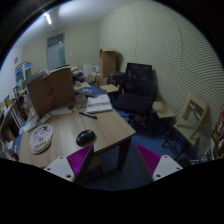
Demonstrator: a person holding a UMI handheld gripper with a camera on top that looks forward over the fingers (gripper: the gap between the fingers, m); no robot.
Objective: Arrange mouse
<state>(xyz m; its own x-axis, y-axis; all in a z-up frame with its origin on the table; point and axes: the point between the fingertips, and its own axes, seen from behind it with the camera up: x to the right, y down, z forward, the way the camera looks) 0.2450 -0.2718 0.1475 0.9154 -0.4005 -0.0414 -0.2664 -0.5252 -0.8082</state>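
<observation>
A black mouse (86,137) lies near the front corner of a light wooden desk (105,129), ahead of and slightly left of my fingers. My gripper (112,162) is high above the floor, well back from the desk, with its magenta pads (78,158) wide apart and nothing between them. The desk corner and its dark leg (97,163) show in the gap between the fingers.
On the desk are a cardboard box (50,90), a round white plate-like object (41,138), papers (98,103) and a pen. A black office chair (137,88) stands beyond the desk. A wooden chair (192,116) is to the right. Blue floor lies below.
</observation>
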